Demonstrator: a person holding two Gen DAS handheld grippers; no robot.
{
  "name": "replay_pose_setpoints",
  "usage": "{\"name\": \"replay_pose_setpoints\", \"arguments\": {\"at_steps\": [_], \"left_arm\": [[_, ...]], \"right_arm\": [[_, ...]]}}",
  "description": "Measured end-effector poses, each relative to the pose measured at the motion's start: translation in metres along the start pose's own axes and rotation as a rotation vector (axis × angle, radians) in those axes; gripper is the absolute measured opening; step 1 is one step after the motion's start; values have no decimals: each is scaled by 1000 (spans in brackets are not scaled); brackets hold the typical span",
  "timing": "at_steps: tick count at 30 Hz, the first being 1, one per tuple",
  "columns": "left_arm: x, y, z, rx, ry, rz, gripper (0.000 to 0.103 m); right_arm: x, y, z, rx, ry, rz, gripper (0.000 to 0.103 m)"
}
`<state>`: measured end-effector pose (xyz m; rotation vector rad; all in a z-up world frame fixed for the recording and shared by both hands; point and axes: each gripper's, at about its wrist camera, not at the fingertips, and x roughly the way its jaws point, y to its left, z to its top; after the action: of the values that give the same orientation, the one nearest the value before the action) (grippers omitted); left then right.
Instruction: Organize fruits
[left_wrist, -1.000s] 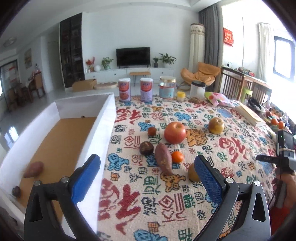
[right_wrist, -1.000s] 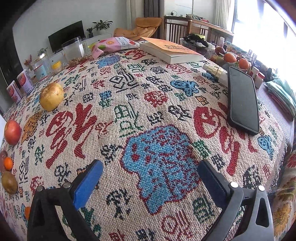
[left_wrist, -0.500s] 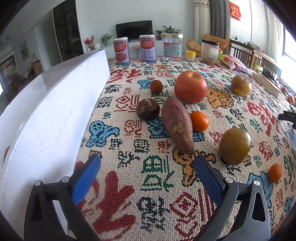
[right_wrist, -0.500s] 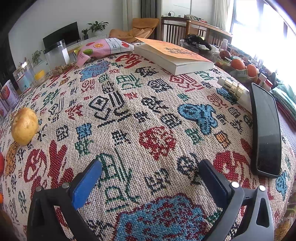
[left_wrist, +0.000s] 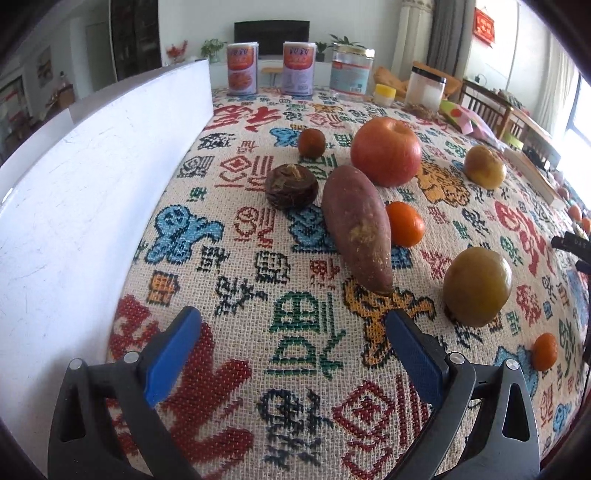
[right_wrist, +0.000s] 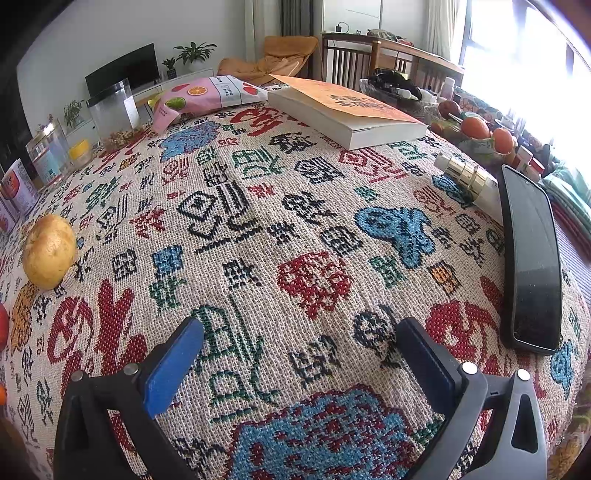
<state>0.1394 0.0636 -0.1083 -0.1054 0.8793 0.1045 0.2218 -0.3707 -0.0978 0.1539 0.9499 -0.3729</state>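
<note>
My left gripper (left_wrist: 291, 325) is open, low over the patterned cloth, just short of the tip of a purple sweet potato (left_wrist: 358, 227). Around it lie a dark brown round fruit (left_wrist: 291, 186), a red apple (left_wrist: 386, 151), a tangerine (left_wrist: 404, 223), a greenish-brown pear (left_wrist: 476, 286), a small brown fruit (left_wrist: 311, 143), a yellow pear (left_wrist: 484, 167) and a tiny orange (left_wrist: 545, 350). The white box wall (left_wrist: 92, 177) stands at the left. My right gripper (right_wrist: 301, 334) is open over bare cloth, with the yellow pear (right_wrist: 48, 251) far to its left.
Two cans (left_wrist: 242, 68), jars (left_wrist: 351, 72) and a snack bag (right_wrist: 207, 94) line the table's far edge. A thick book (right_wrist: 343, 110), a gold-banded tube (right_wrist: 469, 181) and a black phone (right_wrist: 530, 258) lie at the right, beside a bowl of oranges (right_wrist: 476, 129).
My left gripper has dropped from above the box and closed in on the sweet potato. The right gripper has slid forward over the cloth toward the book. Both stay open.
</note>
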Motion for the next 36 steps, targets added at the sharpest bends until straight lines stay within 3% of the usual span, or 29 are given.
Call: {"name": "replay_pose_setpoints", "arguments": {"at_steps": [36], "left_arm": [[1,-1,0,5,3,8,101]], "right_arm": [[-1,0,0,0,1,0,103]]}}
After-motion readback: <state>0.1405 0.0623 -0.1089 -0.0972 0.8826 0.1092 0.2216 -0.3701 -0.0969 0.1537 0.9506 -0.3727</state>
